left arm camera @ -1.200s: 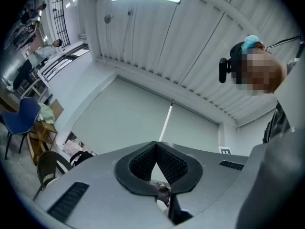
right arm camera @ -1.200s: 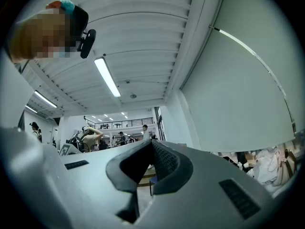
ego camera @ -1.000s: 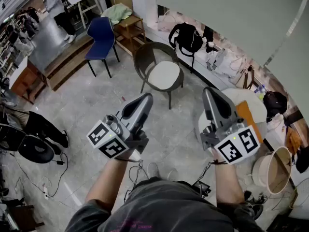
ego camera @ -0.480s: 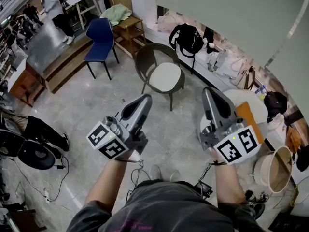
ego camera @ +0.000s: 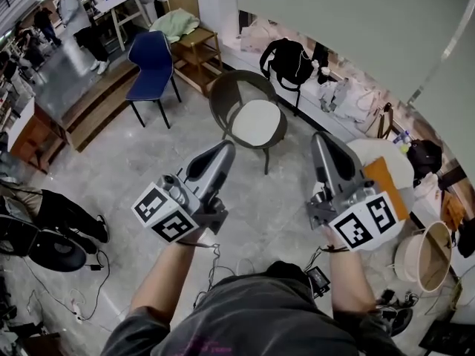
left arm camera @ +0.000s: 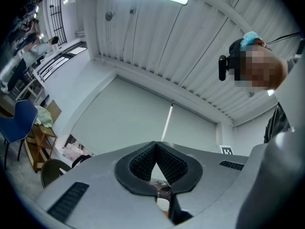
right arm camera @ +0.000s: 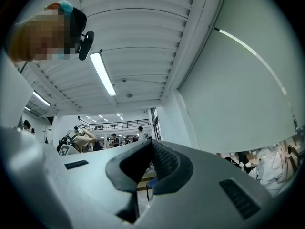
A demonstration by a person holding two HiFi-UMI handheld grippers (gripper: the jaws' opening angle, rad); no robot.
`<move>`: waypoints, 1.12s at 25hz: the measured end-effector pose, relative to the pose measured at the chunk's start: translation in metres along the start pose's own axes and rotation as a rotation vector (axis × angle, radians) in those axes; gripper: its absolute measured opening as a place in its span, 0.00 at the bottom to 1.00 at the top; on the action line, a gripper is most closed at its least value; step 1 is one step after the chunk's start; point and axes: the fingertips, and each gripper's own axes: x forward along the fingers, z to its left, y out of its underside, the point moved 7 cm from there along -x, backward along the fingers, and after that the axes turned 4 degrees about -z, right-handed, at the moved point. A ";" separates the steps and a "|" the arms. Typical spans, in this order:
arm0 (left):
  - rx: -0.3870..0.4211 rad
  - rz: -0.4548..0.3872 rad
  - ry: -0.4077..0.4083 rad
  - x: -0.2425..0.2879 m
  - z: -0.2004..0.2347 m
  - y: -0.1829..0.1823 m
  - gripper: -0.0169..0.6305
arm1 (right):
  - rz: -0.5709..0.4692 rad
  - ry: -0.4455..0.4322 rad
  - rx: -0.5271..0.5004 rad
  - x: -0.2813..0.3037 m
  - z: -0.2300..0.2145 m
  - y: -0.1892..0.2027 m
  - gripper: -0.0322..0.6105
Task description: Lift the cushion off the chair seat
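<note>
The cushion [ego camera: 256, 122], pale and round, lies on the seat of the dark round-backed chair [ego camera: 221, 95], on the floor ahead of the person; both grippers are held in the air well short of it, touching nothing; the left gripper [ego camera: 227, 148] has its jaws pressed together with nothing between them; the right gripper [ego camera: 318, 139] is likewise closed and empty. In the left gripper view only a curve of the chair's back shows past the gripper's grey body, and the cushion is hidden behind it; the right gripper view looks higher, at ceiling and a far balcony, with no cushion in sight. A blue chair [ego camera: 152, 54] stands left of the dark one, apart from it; the person's torso is cut off at the head view's lower edge.
</note>
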 end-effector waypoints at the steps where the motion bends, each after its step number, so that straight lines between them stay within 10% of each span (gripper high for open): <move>1: 0.002 0.002 0.003 0.002 0.004 -0.002 0.04 | -0.004 0.001 0.001 0.005 -0.002 0.000 0.06; 28: 0.047 0.003 -0.082 0.195 0.164 0.032 0.04 | 0.020 -0.074 0.040 0.164 -0.213 0.035 0.06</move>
